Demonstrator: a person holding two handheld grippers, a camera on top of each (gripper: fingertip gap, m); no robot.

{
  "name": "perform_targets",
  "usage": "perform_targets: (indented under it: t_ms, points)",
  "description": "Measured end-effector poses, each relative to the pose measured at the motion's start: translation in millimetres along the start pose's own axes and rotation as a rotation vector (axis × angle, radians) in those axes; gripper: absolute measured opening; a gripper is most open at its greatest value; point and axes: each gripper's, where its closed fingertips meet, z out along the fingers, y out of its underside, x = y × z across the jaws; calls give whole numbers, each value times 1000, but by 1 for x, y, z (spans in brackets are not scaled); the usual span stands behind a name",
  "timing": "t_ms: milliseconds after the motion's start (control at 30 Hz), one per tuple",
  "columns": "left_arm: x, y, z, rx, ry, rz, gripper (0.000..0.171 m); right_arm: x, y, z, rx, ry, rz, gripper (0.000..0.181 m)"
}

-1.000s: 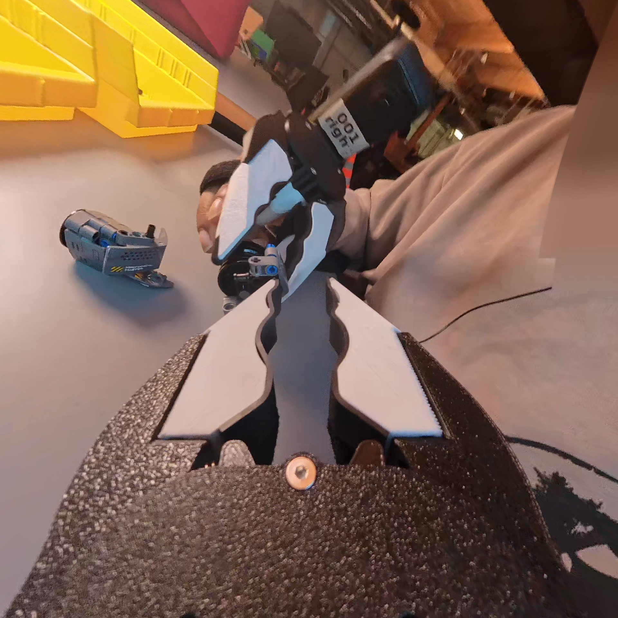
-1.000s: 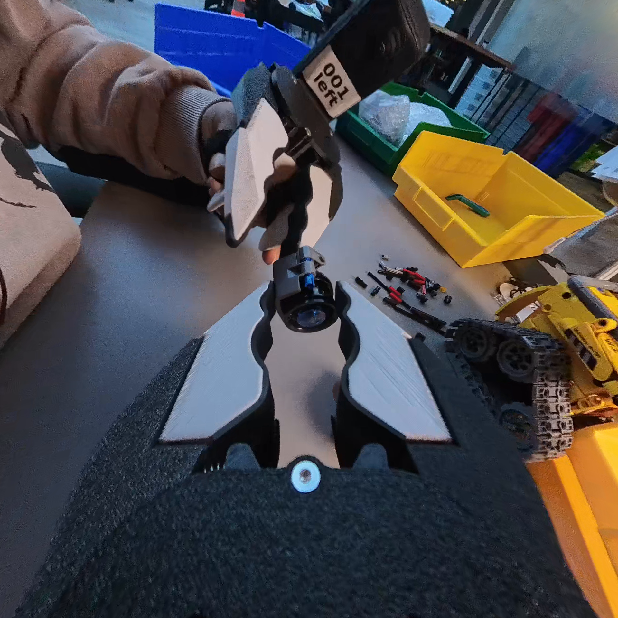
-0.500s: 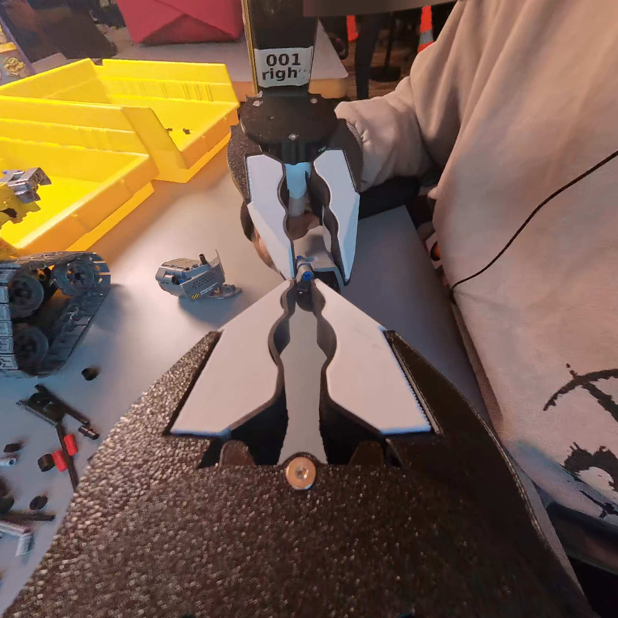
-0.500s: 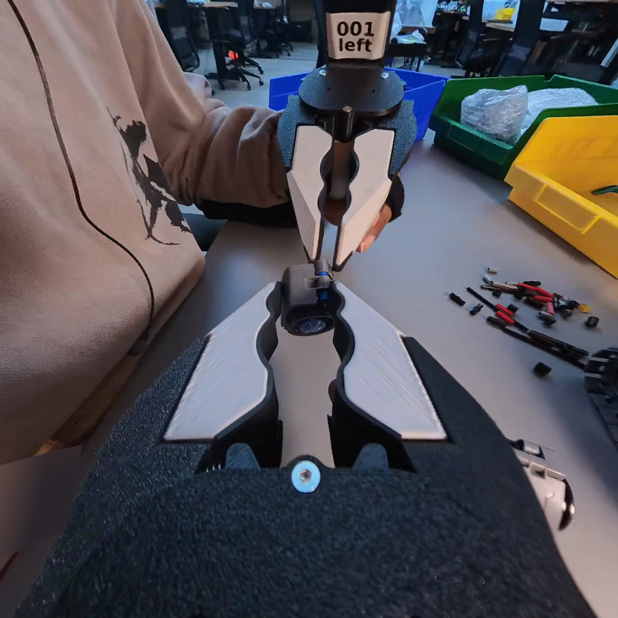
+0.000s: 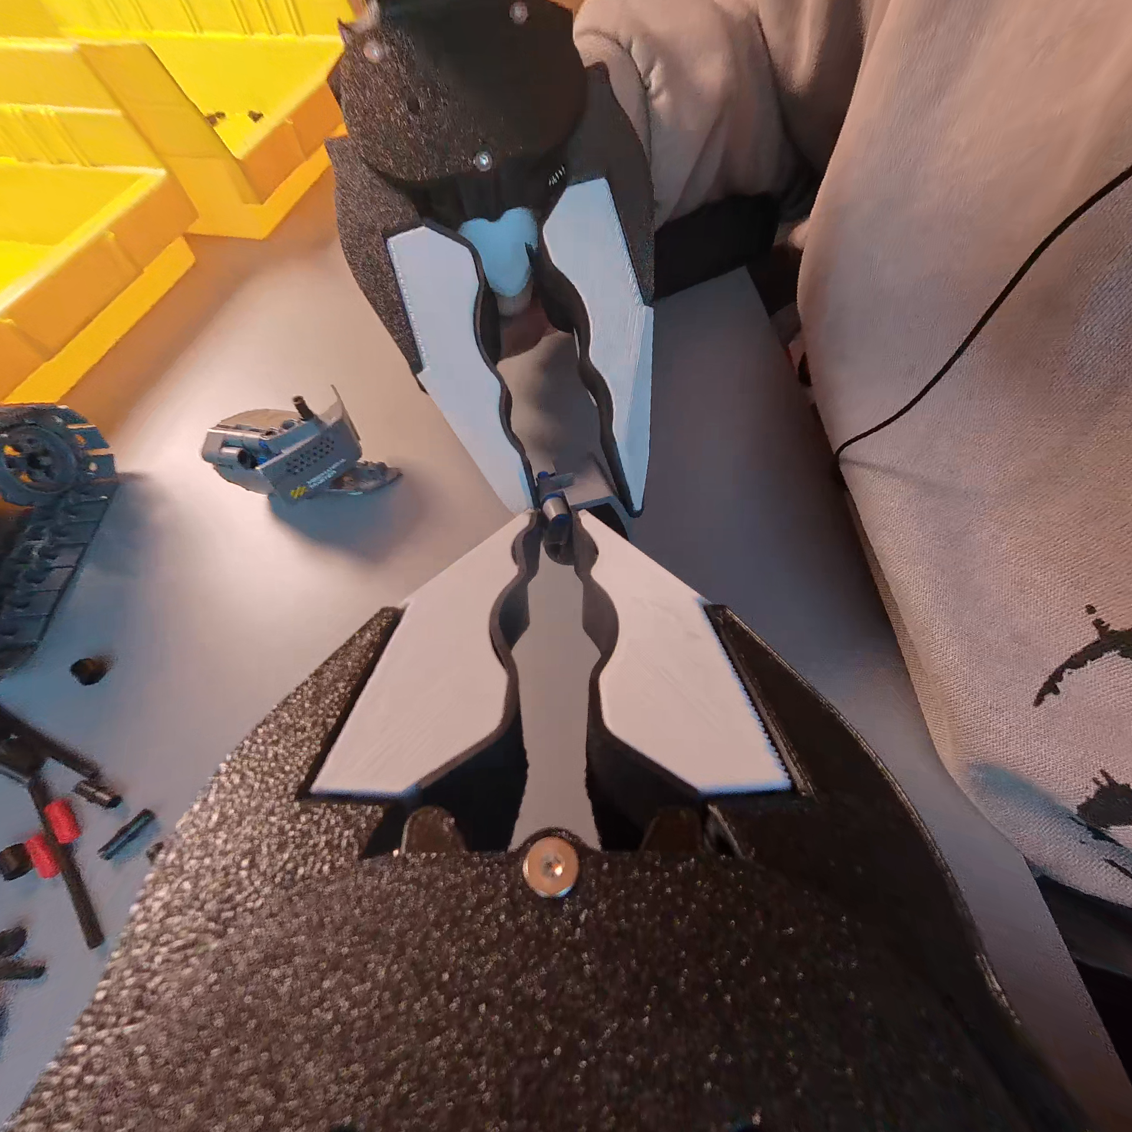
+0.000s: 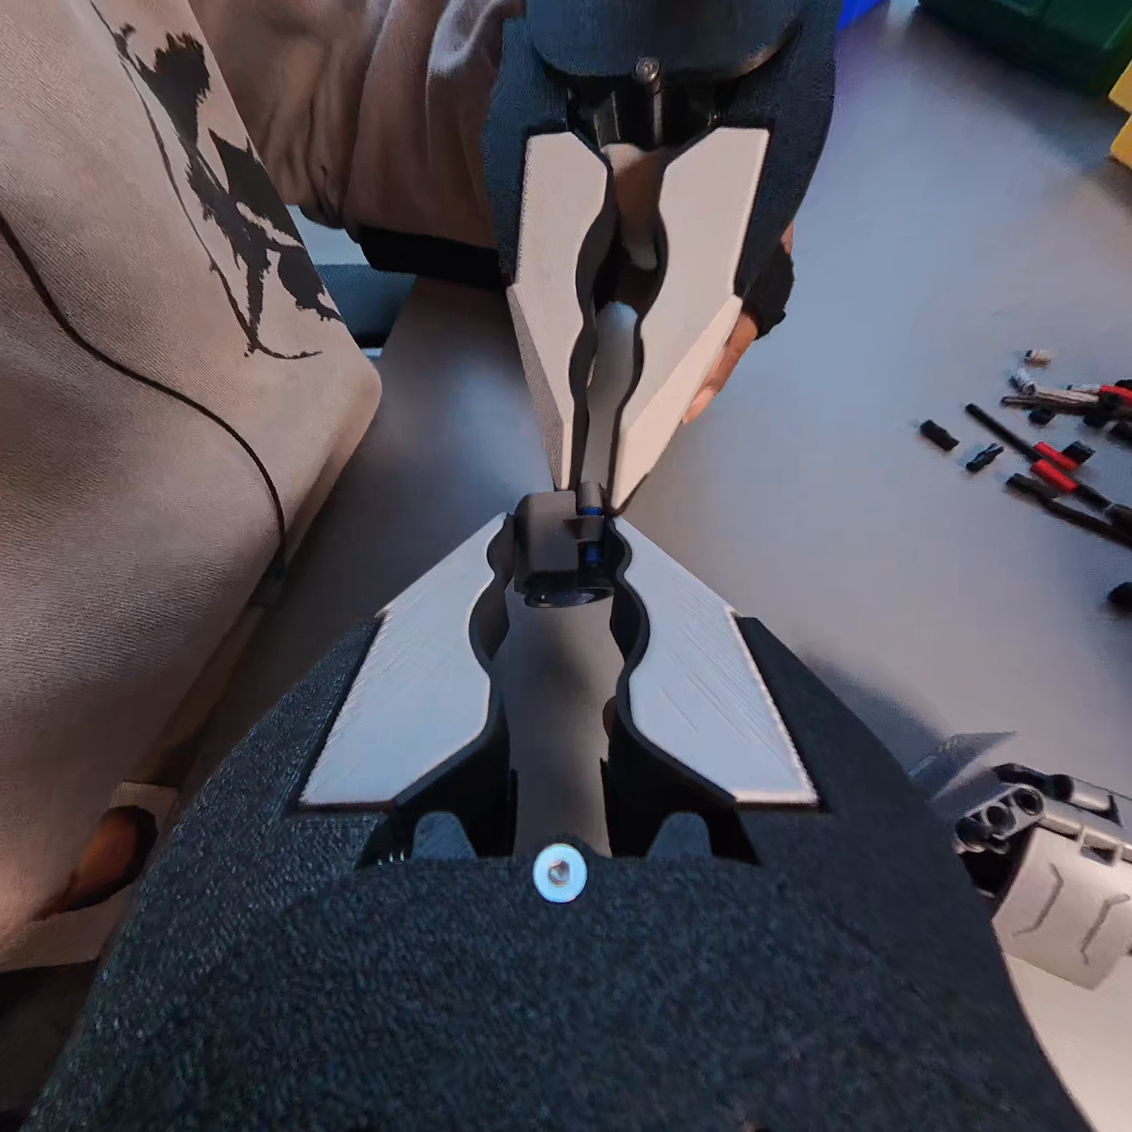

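Observation:
My right gripper (image 6: pixel 558 527) is shut on a black brick-built part with a round lens-like end (image 6: pixel 554 551) and holds it above the grey table (image 6: pixel 857 551). My left gripper (image 5: pixel 556 524) meets it tip to tip. It is shut on a small grey connector with a blue pin (image 5: pixel 556 511) that sticks out of the black part. The connector also shows in the right wrist view (image 6: pixel 589 493), pinched between the left fingertips (image 6: pixel 566 465). In the left wrist view the right gripper's fingers (image 5: pixel 465 380) come down from above.
A grey brick module (image 5: pixel 294 453) lies on the table to the left. Yellow bins (image 5: pixel 92 184) and a tracked toy vehicle (image 5: pixel 37 465) are beyond. Loose black and red pins (image 6: pixel 1053 459) are scattered. A grey brick assembly (image 6: pixel 1053 857) sits close. A person's beige sweatshirt (image 5: pixel 919 367) borders the table.
My left gripper has gone from open to shut on the small connector. Both grippers have swung into line, tip to tip, and tilted lower toward the table.

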Motion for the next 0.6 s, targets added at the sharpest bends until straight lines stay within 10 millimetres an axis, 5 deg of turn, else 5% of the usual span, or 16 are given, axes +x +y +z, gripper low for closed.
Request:
perform_targets:
  t_ms: [267,400,600]
  points:
    - [-11,20,10,-106,-83,17,7,14,18,2,-74,98,7,31]
    - [-12,14,9,-58,-83,-11,6,13,23,9,-101,113,-6,43]
    - [-13,4,4,-5,-90,-23,6,10,11,6,-37,65,43,34]
